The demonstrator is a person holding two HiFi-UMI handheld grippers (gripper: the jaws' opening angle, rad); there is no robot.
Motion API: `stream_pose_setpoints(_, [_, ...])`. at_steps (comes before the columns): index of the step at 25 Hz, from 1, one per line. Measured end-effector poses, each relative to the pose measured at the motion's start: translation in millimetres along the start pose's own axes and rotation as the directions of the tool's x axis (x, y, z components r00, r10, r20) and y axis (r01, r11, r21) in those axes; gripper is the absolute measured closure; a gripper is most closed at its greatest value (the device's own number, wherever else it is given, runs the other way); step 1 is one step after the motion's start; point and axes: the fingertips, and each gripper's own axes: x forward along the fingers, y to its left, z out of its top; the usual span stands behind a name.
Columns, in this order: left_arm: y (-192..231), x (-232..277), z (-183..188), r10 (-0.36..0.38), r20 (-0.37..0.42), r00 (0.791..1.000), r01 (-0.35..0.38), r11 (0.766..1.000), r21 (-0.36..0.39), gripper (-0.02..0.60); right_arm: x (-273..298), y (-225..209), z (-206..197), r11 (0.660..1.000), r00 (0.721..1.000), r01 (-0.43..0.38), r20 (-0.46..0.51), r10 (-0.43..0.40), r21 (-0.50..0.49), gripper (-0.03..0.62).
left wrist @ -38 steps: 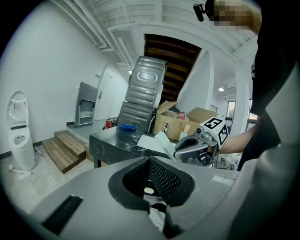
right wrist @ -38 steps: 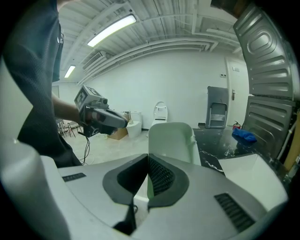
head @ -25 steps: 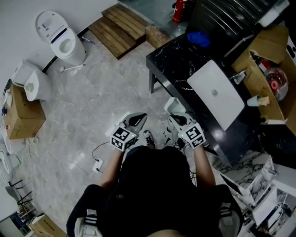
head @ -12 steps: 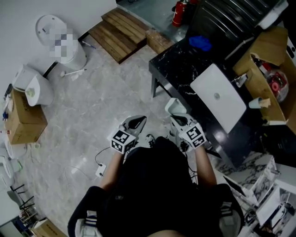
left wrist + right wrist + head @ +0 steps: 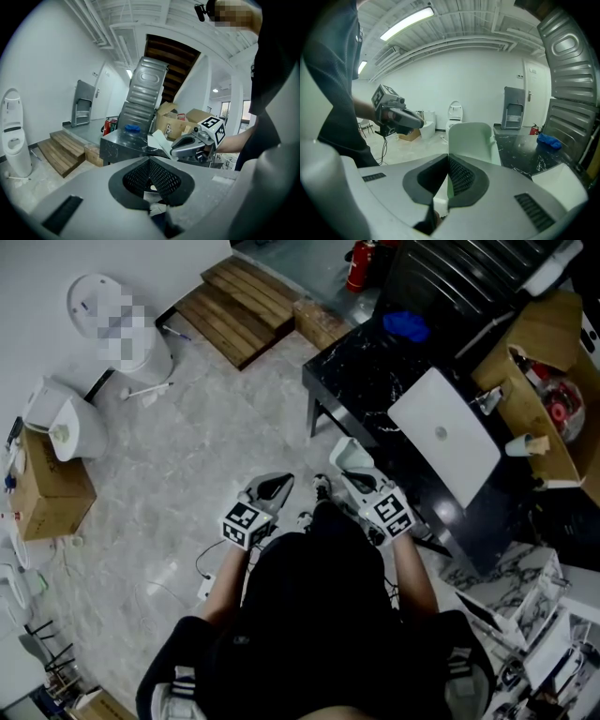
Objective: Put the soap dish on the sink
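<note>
Soap dish (image 5: 471, 140), seemingly pale green, clamped in my right gripper (image 5: 447, 161); sink (image 5: 441, 437) ahead-right of it; my left gripper (image 5: 150, 164) pinched together, empty.

Head view dim and muted, flat soft light on the pale floor (image 5: 216, 427), gripper views brighter under a ceiling strip light (image 5: 407, 22) (blown-out white), heavy fisheye bending, black vignetted corners, nearest foreground soft.
</note>
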Motion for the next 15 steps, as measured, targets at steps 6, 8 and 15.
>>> stream_pose_setpoints(6, [7.7,4.3,4.7,-0.013,-0.002,1.0,0.013,1.0,0.005,0.581,1.4,-7.4,-4.9,0.999,0.999,0.024,-0.026,-0.023,0.034,0.597])
stream_pose_setpoints(8, [10.2,6.0,7.3,-0.015,0.0,1.0,0.015,1.0,0.005,0.581,2.7,-10.0,-2.9,0.999,0.999,0.021,-0.024,-0.021,0.023,0.597])
stream_pose_setpoints(15, [23.1,18.1,15.3,-0.022,-0.004,1.0,0.022,1.0,0.006,0.581,10.7,-30.4,5.5,0.999,0.999,0.038,-0.022,-0.037,0.03,0.597])
